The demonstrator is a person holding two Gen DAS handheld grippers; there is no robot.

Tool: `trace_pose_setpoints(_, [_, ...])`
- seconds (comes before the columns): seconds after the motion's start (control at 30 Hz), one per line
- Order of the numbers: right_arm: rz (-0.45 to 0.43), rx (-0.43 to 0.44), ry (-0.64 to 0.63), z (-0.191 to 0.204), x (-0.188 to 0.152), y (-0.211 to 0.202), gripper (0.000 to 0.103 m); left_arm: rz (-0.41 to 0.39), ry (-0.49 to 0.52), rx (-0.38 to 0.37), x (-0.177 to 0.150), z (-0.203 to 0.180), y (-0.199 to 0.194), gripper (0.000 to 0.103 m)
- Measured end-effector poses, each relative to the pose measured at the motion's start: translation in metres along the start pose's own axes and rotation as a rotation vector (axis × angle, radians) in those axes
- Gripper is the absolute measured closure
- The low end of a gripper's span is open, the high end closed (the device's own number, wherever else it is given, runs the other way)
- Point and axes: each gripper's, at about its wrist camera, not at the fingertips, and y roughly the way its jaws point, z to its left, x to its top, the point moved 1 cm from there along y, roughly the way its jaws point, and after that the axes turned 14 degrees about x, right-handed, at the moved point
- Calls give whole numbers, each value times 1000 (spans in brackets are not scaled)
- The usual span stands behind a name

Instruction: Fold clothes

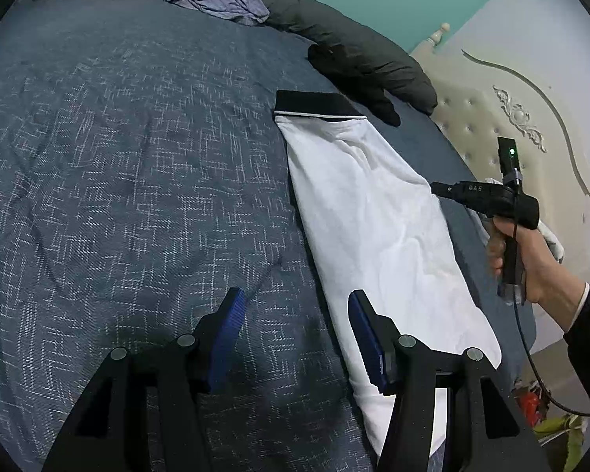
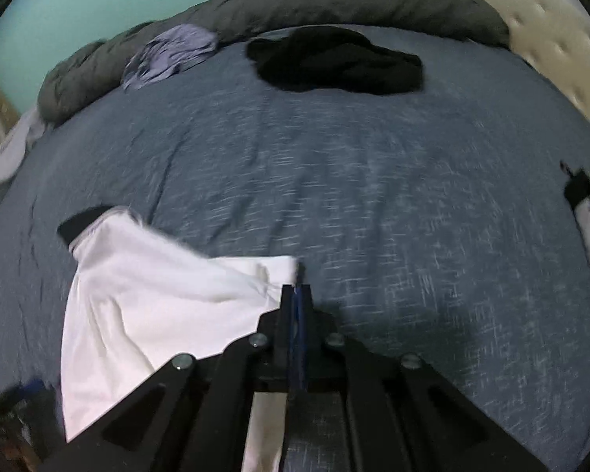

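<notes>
White garment [image 1: 377, 212] flat on bed [image 1: 137, 157] (black cuff), left tool [image 1: 295, 306] spread, right tool [image 2: 297, 279] pinching its edge; black clothing [image 2: 334, 63] beyond.

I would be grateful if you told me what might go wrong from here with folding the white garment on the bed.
1. The right gripper is shut beside the edge of the white garment; whether it holds cloth is unclear, so a pull may bring nothing.
2. The left gripper is open and holds nothing, so the garment could slide on the blue bedspread.
3. The black garment lies nearby and may get in the way.
</notes>
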Motion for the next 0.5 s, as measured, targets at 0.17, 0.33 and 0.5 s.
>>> trace_pose_setpoints(0.17, [15, -11, -10, 1, 0, 5, 102, 4, -5, -4, 1, 2, 0, 45])
trace_pose_setpoints(0.33, [24, 24, 29, 1, -2, 11, 99, 12, -5, -12, 1, 2, 1, 45])
trace_pose_setpoints(0.5, [9, 95, 96, 1, -17, 6, 60, 12, -3, -17, 1, 0, -1, 45])
